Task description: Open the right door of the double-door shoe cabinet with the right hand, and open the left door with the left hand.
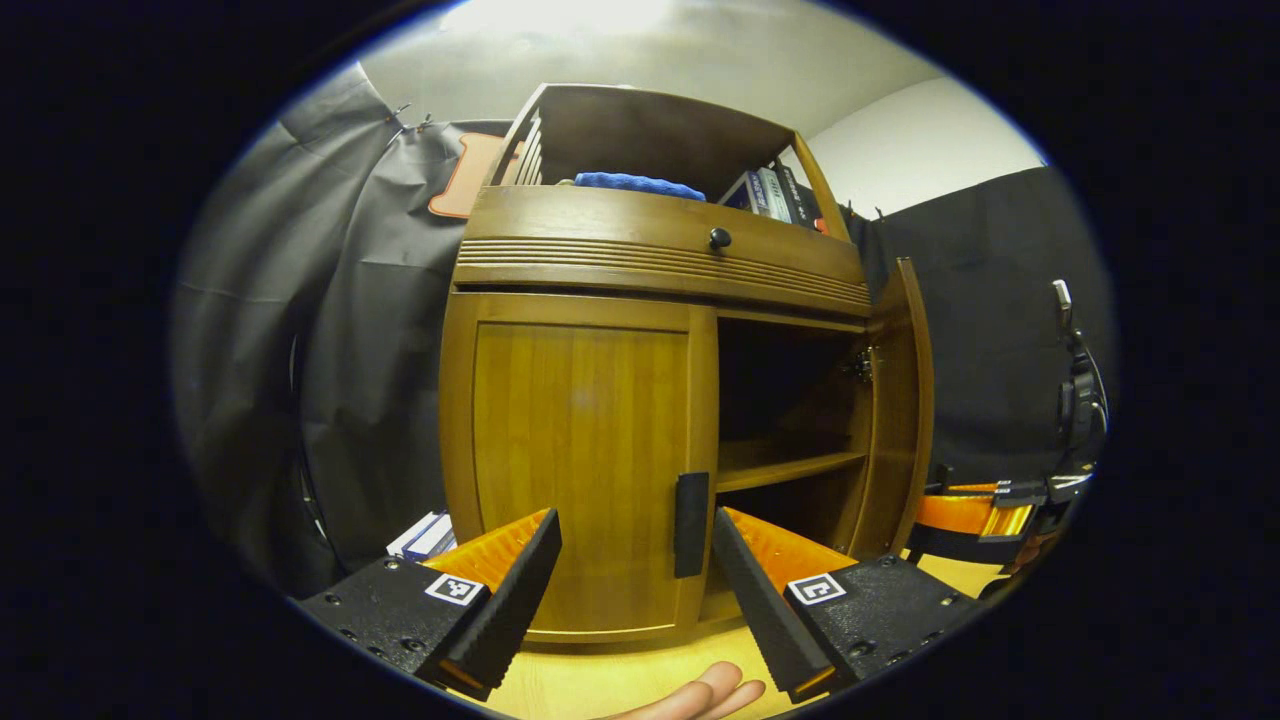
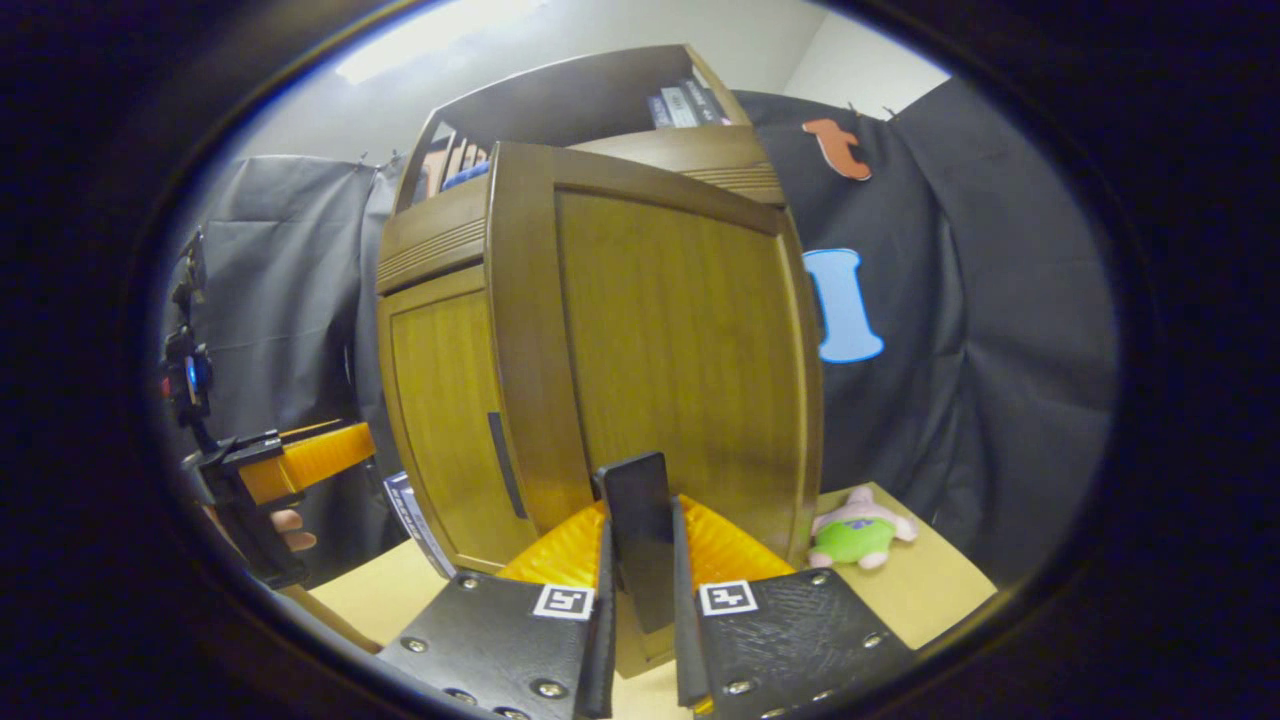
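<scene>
Here the right hand-held gripper pinches the right door's handle; the left hand-held gripper is spread; no writing is readable.

Showing warm brown wood on the shoe cabinet, black handles, blue cloth upper centre, pink-and-green plush toy lower right.

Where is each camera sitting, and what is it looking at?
Left gripper view: rides the open left gripper, facing the shut left door and its handle; fingertips below.
Right gripper view: rides the right gripper, clamped on the swung-out right door's handle.
Shared: the cabinet, both doors.
</scene>
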